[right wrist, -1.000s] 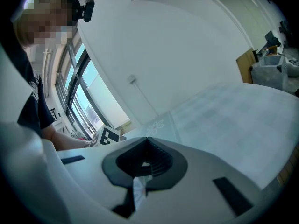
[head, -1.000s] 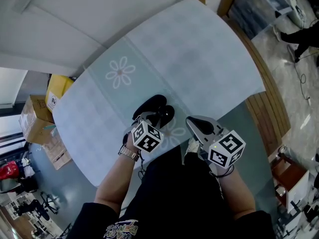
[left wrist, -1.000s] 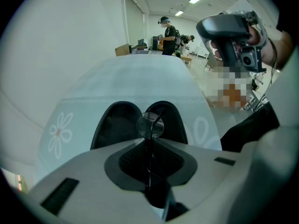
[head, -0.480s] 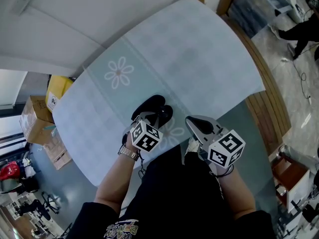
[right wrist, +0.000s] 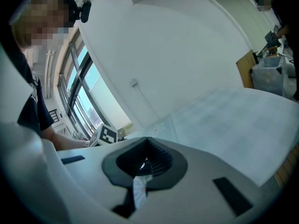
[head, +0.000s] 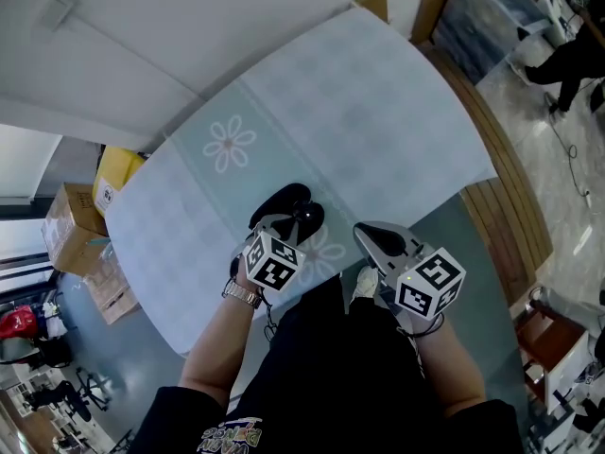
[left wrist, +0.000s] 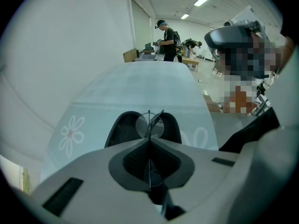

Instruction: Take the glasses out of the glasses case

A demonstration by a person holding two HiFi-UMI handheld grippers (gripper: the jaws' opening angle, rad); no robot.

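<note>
- Your left gripper (left wrist: pixel 149 143) is clamped on the glasses (left wrist: pixel 150 124), over the open glasses case (left wrist: pixel 120 129) by the tabletop's (head: pixel 378 102) near edge.
- Your right gripper (right wrist: pixel 146 143) is at that same edge, jaws together, apart from the case.
- The tabletop runs wide toward the far edge.

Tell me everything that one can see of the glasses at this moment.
The glasses have a thin dark wire frame and a round clear lens. They show nearly edge on, upright, pinched between the shut jaws of the left gripper. One lens rises above the jaw tips, in front of the open black glasses case. Whether they touch the case, I cannot tell.
</note>
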